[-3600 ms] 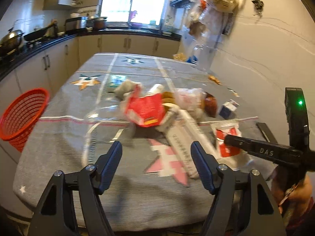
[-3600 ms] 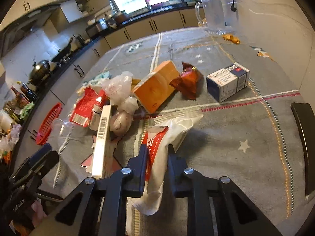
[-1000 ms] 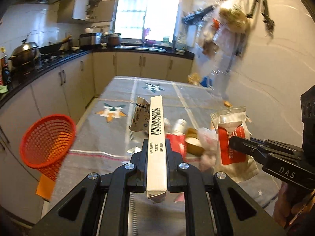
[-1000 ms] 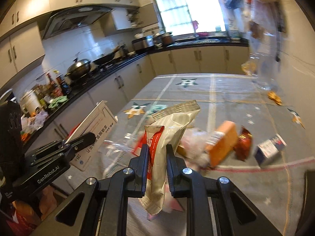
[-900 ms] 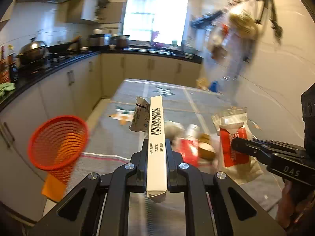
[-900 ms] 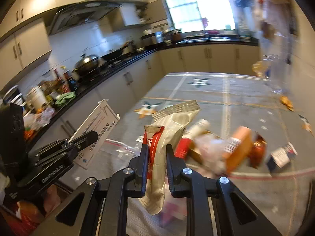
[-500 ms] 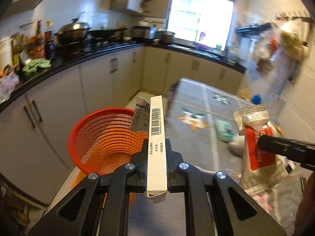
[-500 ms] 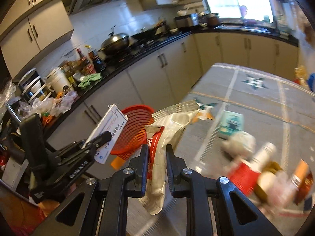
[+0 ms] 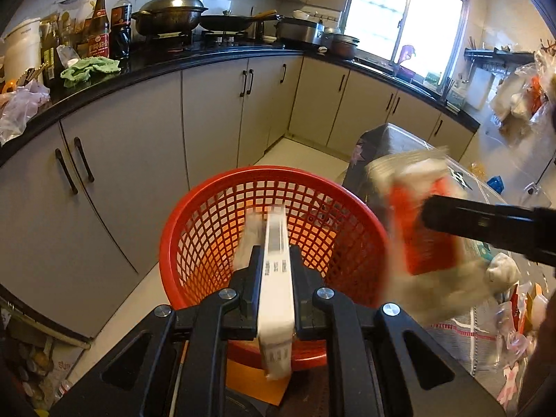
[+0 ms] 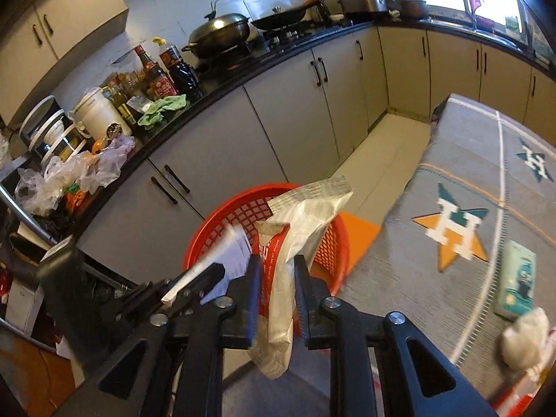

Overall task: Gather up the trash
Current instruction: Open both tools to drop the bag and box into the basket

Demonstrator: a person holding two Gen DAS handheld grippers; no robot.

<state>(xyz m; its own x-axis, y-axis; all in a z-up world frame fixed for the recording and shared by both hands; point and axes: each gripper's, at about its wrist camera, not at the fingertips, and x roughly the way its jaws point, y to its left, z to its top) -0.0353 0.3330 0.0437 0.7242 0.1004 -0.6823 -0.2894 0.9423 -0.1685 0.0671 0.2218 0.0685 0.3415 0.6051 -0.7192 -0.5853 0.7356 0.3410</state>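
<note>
Long white cardboard box (image 9: 276, 278) clamped in left gripper (image 9: 274, 271) fingers above red plastic mesh basket (image 9: 208, 215); right gripper (image 10: 277, 278) fingers clamp crumpled white-and-red plastic pouch (image 10: 299, 229).

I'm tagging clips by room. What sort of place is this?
A home kitchen, most likely: a lidded wok on the stove, sauce bottles on a black counter, and cabinets below.
</note>
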